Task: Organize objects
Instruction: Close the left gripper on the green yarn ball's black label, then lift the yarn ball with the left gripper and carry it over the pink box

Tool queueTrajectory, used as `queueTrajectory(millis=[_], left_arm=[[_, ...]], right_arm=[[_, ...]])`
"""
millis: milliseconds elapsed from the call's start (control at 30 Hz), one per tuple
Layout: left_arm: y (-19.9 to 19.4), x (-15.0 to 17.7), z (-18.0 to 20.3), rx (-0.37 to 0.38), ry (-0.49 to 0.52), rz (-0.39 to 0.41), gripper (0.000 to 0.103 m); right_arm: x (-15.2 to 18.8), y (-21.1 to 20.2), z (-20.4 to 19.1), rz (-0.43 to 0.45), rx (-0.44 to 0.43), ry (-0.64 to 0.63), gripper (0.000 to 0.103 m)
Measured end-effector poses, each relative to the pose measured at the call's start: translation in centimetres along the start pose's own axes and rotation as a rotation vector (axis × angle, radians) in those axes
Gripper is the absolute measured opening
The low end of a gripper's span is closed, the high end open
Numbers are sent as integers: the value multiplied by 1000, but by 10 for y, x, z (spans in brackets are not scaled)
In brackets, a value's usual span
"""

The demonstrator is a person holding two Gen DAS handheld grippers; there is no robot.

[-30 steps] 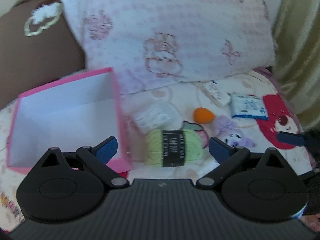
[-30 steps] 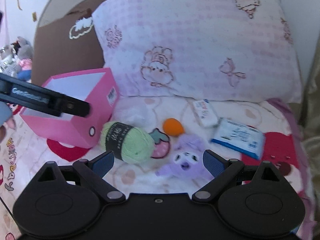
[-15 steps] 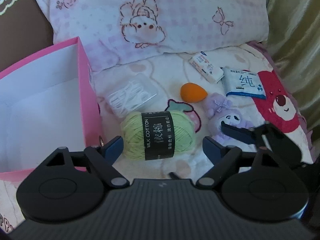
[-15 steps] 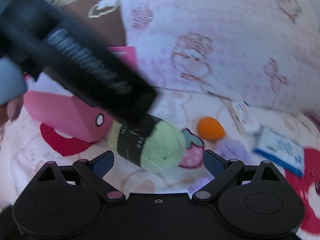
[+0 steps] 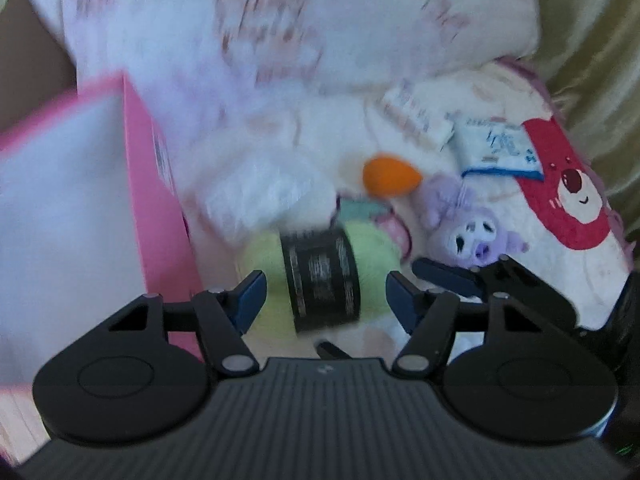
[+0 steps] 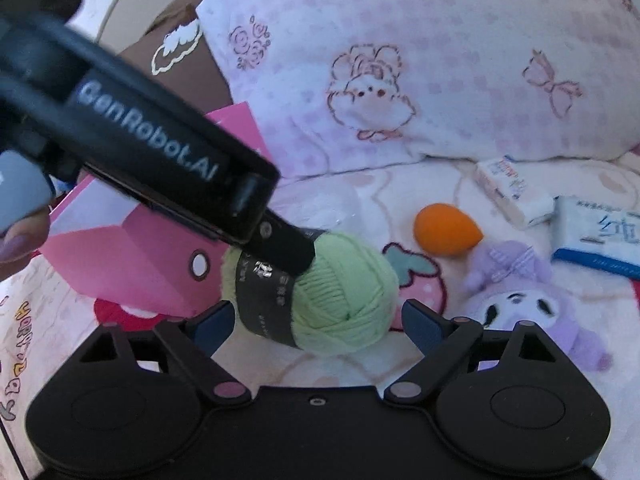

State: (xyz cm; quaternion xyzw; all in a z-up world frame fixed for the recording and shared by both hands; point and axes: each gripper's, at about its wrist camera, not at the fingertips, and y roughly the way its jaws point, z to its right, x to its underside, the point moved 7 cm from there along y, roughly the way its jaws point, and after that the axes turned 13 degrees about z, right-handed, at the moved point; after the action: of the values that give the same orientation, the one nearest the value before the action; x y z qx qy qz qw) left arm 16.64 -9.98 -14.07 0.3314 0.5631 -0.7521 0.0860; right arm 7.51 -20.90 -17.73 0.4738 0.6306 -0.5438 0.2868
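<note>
Yarn [image 5: 320,276], a pale green ball with a black band, lay on the bedspread [image 6: 400,188] beside the pink box [image 6: 160,264]. The left gripper [image 5: 323,294] straddled it, jaws wide; the right gripper [image 6: 318,322] also gaped empty.

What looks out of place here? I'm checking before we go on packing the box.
Nothing damaged or spilled. The green yarn ball, orange sponge and purple plush lie loose on the bed, outside the pink box.
</note>
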Motion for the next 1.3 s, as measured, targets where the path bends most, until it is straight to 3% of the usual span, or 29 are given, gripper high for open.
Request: queueTrajectory(millis=[100, 233, 333, 567, 833, 1133, 1200, 1300], left_arm=[[4, 2, -4, 26, -55, -22, 65], [9, 3, 0, -40, 23, 10, 66], [19, 2, 4, -72, 64, 13, 68], [30, 2, 3, -61, -1, 15, 69], [21, 15, 8, 47, -102, 23, 69], [3, 21, 28, 178, -196, 3, 68], [5, 25, 30, 186, -206, -12, 68], [4, 27, 28, 138, -170, 0, 66]], right_arm=[[4, 6, 2, -12, -3, 3, 93], [2, 8, 8, 8, 22, -9, 90], [-1, 8, 12, 46, 7, 19, 81], [9, 18, 12, 2, -23, 26, 77], [4, 12, 4, 14, -45, -1, 78], [-10, -21, 6, -11, 5, -93, 81], [-6, -20, 14, -40, 10, -82, 82], [-4, -13, 26, -67, 21, -29, 87]])
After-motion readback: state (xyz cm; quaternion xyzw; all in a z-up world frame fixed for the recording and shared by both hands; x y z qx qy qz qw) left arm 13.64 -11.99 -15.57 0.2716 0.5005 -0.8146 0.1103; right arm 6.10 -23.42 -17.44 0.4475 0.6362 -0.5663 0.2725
